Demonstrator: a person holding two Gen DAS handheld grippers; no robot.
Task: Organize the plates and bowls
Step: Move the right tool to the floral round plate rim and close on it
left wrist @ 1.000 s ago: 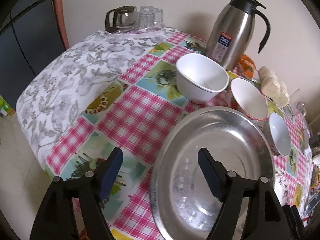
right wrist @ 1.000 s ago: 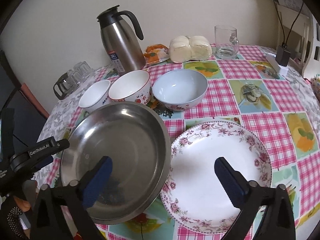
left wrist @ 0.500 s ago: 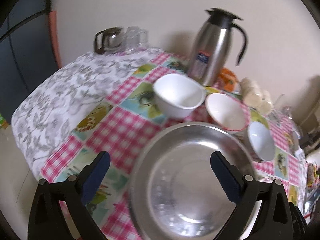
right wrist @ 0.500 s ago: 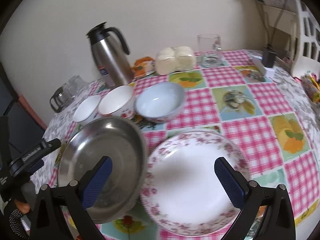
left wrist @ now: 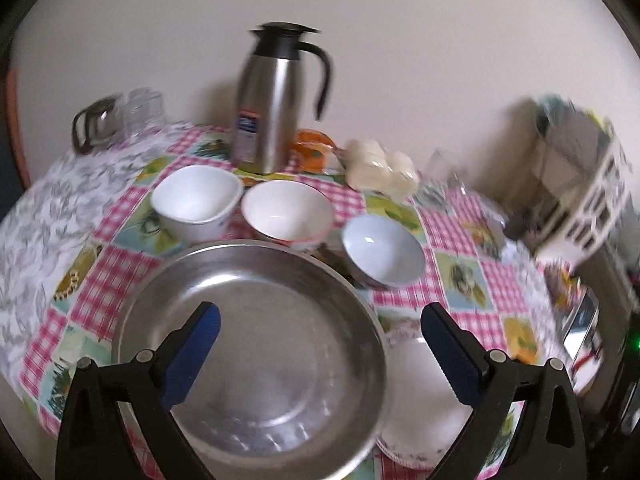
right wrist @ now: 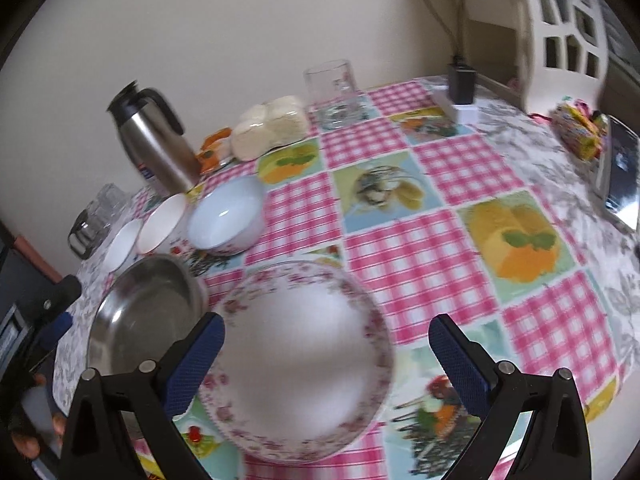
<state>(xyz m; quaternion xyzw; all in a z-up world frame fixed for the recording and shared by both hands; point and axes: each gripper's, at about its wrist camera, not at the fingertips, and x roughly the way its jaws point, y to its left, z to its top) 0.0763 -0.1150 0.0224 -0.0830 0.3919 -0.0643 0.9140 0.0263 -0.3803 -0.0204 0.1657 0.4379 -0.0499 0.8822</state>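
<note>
left wrist view: the left gripper (left wrist: 318,344) stands wide open, holding nothing, and hovers over the steel pan (left wrist: 256,356), which lies flat on the tabletop (left wrist: 120,256). behind the pan three bowls sit in a row: a white bowl (left wrist: 196,204) at left, a red-rimmed bowl (left wrist: 287,213) in the middle, and a pale blue bowl (left wrist: 382,249) at right, each close to its neighbour, though contact cannot be confirmed. a steel jug (left wrist: 276,100) stands upright behind them. in the right wrist view the right gripper (right wrist: 326,354) is likewise spread open and empty, poised over the flowered plate (right wrist: 300,356); the pan's rim appears to overlap or touch the plate's left edge, but blur prevents a firm finding. a drinking glass (right wrist: 332,92) stands well apart at the far side. assessment: nothing has been lifted or stacked, so the task is judged to be at its start, in the approach step. the next move would call for lowering one gripper so its fingers straddle a rim, either of the plate or of a bowl, then closing firmly. risk noted: both plate and pan lie flat, offering little edge to pinch, and a smooth glazed rim may slip.
</note>
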